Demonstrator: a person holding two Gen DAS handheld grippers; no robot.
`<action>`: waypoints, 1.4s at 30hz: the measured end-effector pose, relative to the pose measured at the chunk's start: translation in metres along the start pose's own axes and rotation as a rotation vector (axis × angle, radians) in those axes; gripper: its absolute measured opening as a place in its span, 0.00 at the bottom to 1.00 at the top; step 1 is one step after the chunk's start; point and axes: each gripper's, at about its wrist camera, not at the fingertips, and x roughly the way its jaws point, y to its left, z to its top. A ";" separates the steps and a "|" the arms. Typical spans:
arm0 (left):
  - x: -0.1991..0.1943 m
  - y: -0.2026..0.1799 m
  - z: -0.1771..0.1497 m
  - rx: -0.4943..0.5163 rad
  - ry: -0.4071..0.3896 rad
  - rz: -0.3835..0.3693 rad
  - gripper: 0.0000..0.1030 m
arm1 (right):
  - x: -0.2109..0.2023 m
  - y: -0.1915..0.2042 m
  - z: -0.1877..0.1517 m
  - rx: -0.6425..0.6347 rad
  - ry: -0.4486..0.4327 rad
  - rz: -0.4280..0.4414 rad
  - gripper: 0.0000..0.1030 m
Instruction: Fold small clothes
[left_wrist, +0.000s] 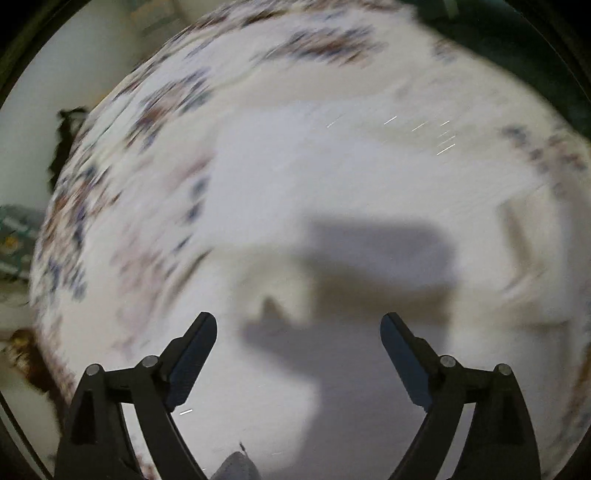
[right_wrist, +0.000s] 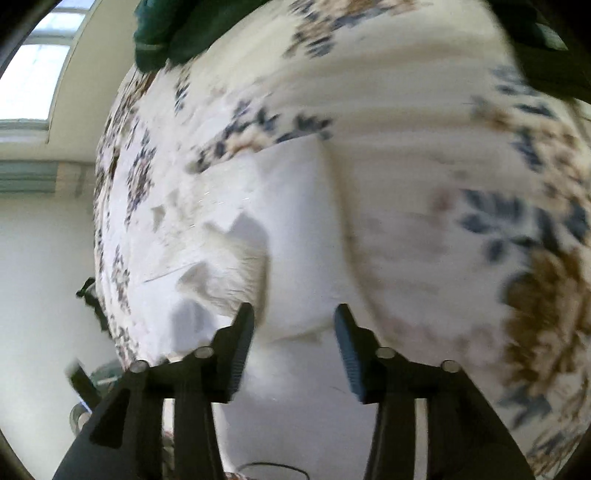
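Observation:
A small white garment lies spread on a floral bedspread; the view is blurred by motion. My left gripper is open and empty, hovering above the garment, with its shadow on the cloth. In the right wrist view the same white garment lies flat with a crumpled, folded part at its left. My right gripper is open and empty, just above the garment's near edge.
The floral bedspread covers the whole work surface. Dark green cloth lies at the far edge, also in the left wrist view. A pale floor and a window lie beyond the left edge.

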 end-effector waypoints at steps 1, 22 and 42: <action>0.007 0.010 -0.006 -0.011 0.021 0.024 0.88 | 0.012 0.010 0.005 -0.017 0.012 0.009 0.56; 0.077 0.058 -0.037 -0.158 0.118 0.082 1.00 | 0.074 0.018 0.001 -0.097 0.132 -0.214 0.21; 0.073 0.088 -0.037 -0.246 0.121 -0.065 1.00 | 0.055 0.083 0.002 -0.272 -0.177 -0.311 0.06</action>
